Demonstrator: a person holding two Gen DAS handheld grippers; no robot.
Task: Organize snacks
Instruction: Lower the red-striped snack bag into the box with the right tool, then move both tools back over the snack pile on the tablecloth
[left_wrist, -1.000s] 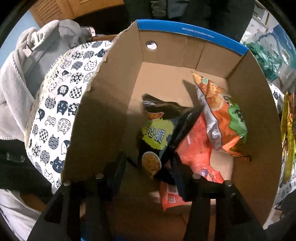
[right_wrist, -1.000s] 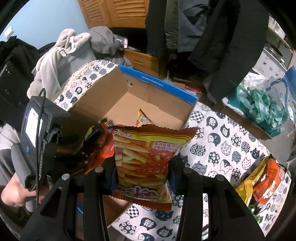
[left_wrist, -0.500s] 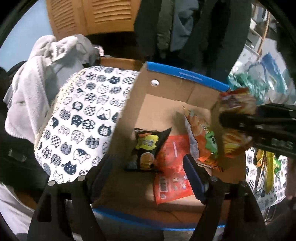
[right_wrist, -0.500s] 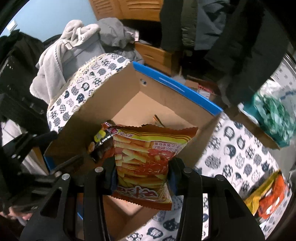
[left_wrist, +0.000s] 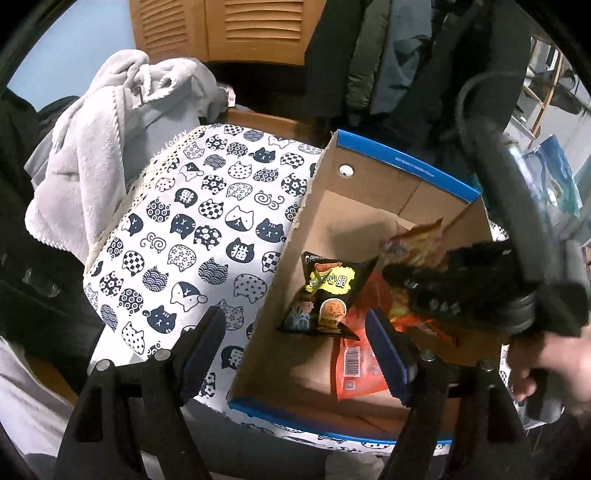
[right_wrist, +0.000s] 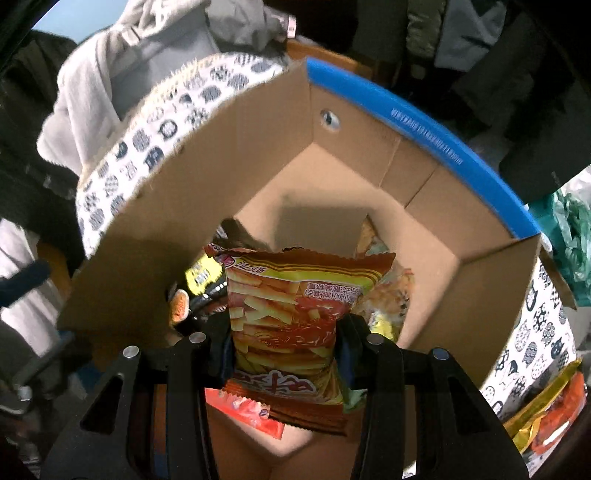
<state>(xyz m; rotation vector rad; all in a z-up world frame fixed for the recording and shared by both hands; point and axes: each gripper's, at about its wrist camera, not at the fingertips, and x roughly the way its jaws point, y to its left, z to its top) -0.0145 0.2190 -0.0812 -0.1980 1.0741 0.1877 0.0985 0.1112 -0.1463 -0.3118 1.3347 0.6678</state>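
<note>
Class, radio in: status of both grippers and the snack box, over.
Left gripper open, empty. Right gripper shut on fries bag, above cardboard box. Black snack bag already inside; nothing blocking.

Open cardboard box (left_wrist: 354, 206) on the desk (left_wrist: 207, 236), toward its right side. Inside the box: black snack bag (left_wrist: 325, 291) lying at left, overlapping a flat packet (left_wrist: 354, 365) nearer the front. Right tool (right_wrist: 284, 339) above the box, chip bag (right_wrist: 291, 314) between its fingers. Loose snack bags (right_wrist: 546, 413) on the desk right of the box.
</note>
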